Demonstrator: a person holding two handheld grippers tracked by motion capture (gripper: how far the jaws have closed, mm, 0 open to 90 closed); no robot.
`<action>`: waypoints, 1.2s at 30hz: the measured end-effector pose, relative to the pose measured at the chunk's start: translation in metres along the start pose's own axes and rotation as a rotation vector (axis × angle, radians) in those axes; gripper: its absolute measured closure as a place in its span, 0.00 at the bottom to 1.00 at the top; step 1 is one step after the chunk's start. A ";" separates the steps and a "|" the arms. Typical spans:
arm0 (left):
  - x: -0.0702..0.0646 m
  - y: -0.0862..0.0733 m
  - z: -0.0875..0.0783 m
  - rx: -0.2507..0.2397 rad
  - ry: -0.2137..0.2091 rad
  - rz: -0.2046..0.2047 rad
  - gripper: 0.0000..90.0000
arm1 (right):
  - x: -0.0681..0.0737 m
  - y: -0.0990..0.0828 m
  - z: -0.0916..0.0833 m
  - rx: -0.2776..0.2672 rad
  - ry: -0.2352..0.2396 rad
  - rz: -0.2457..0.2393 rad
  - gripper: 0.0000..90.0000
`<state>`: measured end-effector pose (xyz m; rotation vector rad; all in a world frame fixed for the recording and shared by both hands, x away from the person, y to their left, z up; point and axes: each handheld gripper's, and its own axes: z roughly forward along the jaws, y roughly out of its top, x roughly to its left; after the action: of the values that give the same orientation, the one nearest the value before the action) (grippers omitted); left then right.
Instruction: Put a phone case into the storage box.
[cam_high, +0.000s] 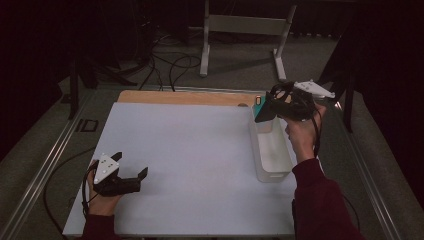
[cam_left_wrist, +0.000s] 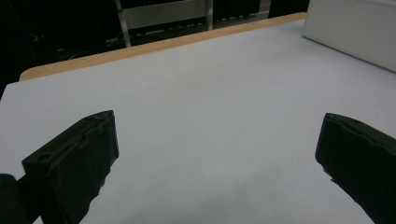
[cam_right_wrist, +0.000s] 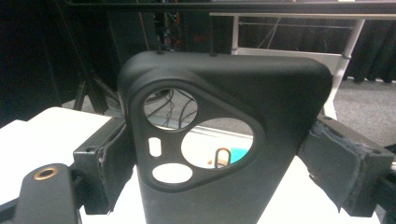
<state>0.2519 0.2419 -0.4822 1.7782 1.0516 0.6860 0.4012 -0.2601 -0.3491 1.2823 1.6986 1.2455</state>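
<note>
- Black, matte phone case (cam_right_wrist: 224, 140), camera cut-out at its upper end; clamped across its width between the padded jaws of the right gripper (cam_high: 272, 106), held upright with long axis roughly vertical in the right gripper view.
- Position of case: raised above the far end of the white bin (cam_high: 272, 155), at the right side of the table; teal inner face (cam_high: 260, 113) turned toward the table centre in the high view.
- Key relation: bin directly below and toward the person from the case; bin's long axis running near-to-far, so a plain lowering judged enough to set the case inside, provided its lower edge passes within the far wall.
- Right hand (cam_high: 301, 131) clearly the nearer one; bin within its reach.
- Left gripper (cam_high: 131, 179): jaws spread wide, nothing between them; resting low at the near left corner of the table, well apart from bin and case.
- White table sheet (cam_high: 190, 155): bare between the two grippers; wooden edge strip (cam_high: 185, 97) along the far side.
- Small ringed object (cam_right_wrist: 222, 157) glimpsed through the cut-out; identity not discernible.
- Obstructions: none apparent over the bin; bin contents not discernible.
- Beyond table: metal stand legs (cam_high: 205, 45) and floor cables (cam_high: 175, 65), clear of the work.
</note>
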 end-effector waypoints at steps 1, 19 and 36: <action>0.000 0.000 0.000 0.000 0.000 0.000 0.00 | 0.000 0.000 0.000 0.000 0.000 0.000 0.16; 0.001 0.000 0.000 -0.003 0.001 -0.005 0.00 | -0.007 -0.010 0.023 0.057 -0.072 0.023 0.16; 0.002 0.000 -0.002 -0.011 0.011 -0.009 0.00 | -0.011 -0.015 0.042 0.094 -0.134 0.017 0.16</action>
<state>0.2513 0.2444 -0.4813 1.7613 1.0607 0.6957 0.4374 -0.2592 -0.3771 1.4057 1.6695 1.0754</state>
